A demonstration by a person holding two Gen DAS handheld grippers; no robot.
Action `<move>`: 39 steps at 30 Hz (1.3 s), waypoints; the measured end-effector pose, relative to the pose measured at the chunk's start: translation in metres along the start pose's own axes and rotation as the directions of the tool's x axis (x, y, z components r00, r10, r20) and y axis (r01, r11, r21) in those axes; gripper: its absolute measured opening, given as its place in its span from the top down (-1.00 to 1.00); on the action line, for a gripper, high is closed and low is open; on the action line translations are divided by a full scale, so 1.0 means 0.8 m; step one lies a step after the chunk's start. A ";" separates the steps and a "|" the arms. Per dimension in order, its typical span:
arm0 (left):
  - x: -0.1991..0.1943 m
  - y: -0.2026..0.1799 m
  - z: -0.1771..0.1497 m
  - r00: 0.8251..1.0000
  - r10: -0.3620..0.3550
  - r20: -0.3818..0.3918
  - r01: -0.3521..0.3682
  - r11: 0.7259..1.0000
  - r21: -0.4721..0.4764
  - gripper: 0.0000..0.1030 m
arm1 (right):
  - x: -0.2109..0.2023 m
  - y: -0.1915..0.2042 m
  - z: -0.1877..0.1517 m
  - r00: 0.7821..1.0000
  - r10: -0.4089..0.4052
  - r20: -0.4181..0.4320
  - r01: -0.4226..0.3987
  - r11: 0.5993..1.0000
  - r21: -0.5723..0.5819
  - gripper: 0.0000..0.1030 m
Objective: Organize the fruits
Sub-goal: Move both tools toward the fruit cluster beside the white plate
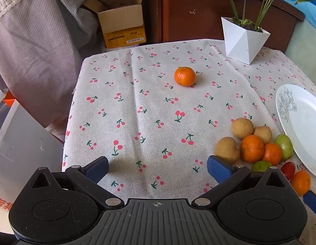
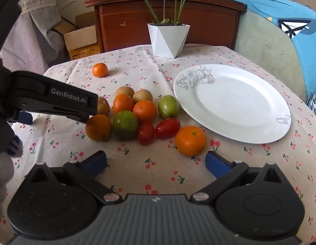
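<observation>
The left gripper [image 1: 157, 166] hung over the cherry-print cloth [image 1: 137, 106] with its blue fingers [image 1: 97, 168] spread wide and nothing between them. The right gripper [image 2: 155, 163] was likewise spread and empty, low over the near part of the cloth [image 2: 149, 175]. Seen from the right wrist, the left gripper's black body reached in from the left, its tip just in front of the heap and hiding part of a brown fruit [image 2: 102, 106]. The fruits lay in a heap on the cloth, left of the white plate [image 2: 231, 104], which held no fruit. In the heap were three brown fruits, with two more at the back [image 2: 124, 91] [image 2: 142, 96], two oranges in the middle [image 2: 123, 103] [image 2: 145, 111], another orange at the front left [image 2: 98, 127], a green-red fruit [image 2: 125, 125], a paler green one [image 2: 168, 106] just beside the plate rim, and two red tomatoes [image 2: 145, 133] [image 2: 167, 128]. One orange [image 2: 190, 140] sat at the near right of the heap, close to the right gripper's right finger [image 2: 216, 164] and near the plate's front edge. A lone orange [image 1: 184, 76] stood well apart from the rest, farther back on the cloth, straight ahead of the left gripper. A white faceted planter [image 2: 168, 39] with green stalks stood at the far edge of the table. Beyond the table were a wooden cabinet [image 2: 166, 18] and an open cardboard box [image 1: 122, 23].
</observation>
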State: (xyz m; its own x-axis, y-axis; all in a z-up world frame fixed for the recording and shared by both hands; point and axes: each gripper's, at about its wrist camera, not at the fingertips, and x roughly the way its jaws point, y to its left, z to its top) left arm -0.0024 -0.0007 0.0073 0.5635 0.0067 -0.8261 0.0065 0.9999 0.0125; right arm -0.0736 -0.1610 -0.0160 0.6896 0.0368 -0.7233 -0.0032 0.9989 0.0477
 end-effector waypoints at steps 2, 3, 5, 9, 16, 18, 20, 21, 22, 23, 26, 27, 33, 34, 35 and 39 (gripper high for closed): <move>-0.006 0.006 0.005 1.000 -0.009 0.013 0.009 1.000 -0.022 -1.00 | -0.003 0.000 0.002 1.000 0.015 -0.027 -0.015 1.000 -0.002 -0.98; -0.009 0.008 0.008 1.000 -0.015 0.017 0.016 1.000 -0.026 -1.00 | -0.005 0.000 0.002 0.999 0.023 -0.034 -0.023 1.000 -0.003 -0.98; -0.015 0.008 0.012 0.999 -0.033 0.022 0.034 0.999 -0.008 -1.00 | -0.014 -0.005 0.000 0.997 0.035 -0.062 -0.036 0.999 -0.005 -0.98; -0.030 0.003 0.012 0.998 -0.057 0.028 0.056 0.997 0.057 -1.00 | -0.036 0.004 0.000 0.999 0.032 -0.036 -0.034 0.999 -0.036 -0.98; -0.049 0.006 0.013 0.998 -0.059 0.011 0.058 0.994 0.098 -1.00 | -0.050 -0.012 0.027 0.999 0.027 -0.045 -0.027 1.000 0.009 -0.98; -0.055 0.009 0.017 0.999 -0.049 0.019 0.047 0.993 0.112 -1.00 | -0.053 -0.016 0.033 0.998 0.008 -0.066 -0.005 0.999 0.032 -0.98; -0.061 0.010 0.018 0.999 -0.040 0.026 0.036 0.991 0.128 -1.00 | -0.052 -0.022 0.039 0.997 -0.006 -0.083 0.011 0.998 0.063 -0.98; -0.063 0.011 0.018 0.999 -0.036 0.030 0.032 0.991 0.133 -1.00 | -0.051 -0.025 0.042 0.996 -0.009 -0.091 0.016 0.997 0.080 -0.98; -0.064 0.012 0.017 0.999 -0.033 0.033 0.029 0.991 0.132 -1.00 | -0.051 -0.029 0.045 0.995 -0.027 -0.097 0.036 0.994 0.098 -0.98; -0.064 0.013 0.016 0.999 -0.031 0.034 0.026 0.991 0.128 -1.00 | -0.051 -0.032 0.048 0.994 -0.043 -0.103 0.055 0.992 0.117 -0.98; -0.060 0.015 0.011 1.000 -0.030 0.008 0.029 0.993 0.112 -1.00 | -0.049 -0.039 0.055 0.988 -0.099 -0.120 0.116 0.982 0.148 -0.98; -0.059 0.015 0.010 0.999 -0.035 -0.004 0.035 0.994 0.107 -1.00 | -0.049 -0.043 0.056 0.989 -0.090 -0.120 0.111 0.979 0.173 -0.98; -0.061 0.002 0.003 0.999 -0.040 0.000 0.039 0.991 0.127 -1.00 | -0.043 -0.050 0.060 0.987 -0.074 -0.140 0.106 0.965 0.238 -0.98; -0.063 0.000 0.002 0.999 -0.038 0.005 0.037 0.990 0.136 -1.00 | -0.042 -0.048 0.060 0.987 -0.079 -0.140 0.110 0.966 0.232 -0.98; -0.063 -0.001 0.002 0.999 -0.040 0.007 0.039 0.990 0.139 -1.00 | -0.041 -0.047 0.060 0.987 -0.077 -0.139 0.108 0.967 0.230 -0.98; -0.064 -0.002 0.001 0.999 -0.039 0.008 0.037 0.989 0.145 -1.00 | -0.042 -0.042 0.060 0.988 -0.080 -0.134 0.108 0.970 0.217 -0.98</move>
State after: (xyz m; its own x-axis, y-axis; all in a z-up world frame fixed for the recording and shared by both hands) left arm -0.0304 -0.0024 0.0502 0.5690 -0.0324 -0.8217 0.1472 0.9871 0.0630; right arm -0.0616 -0.1974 0.0398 0.5841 -0.0396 -0.8107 0.2284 0.9665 0.1174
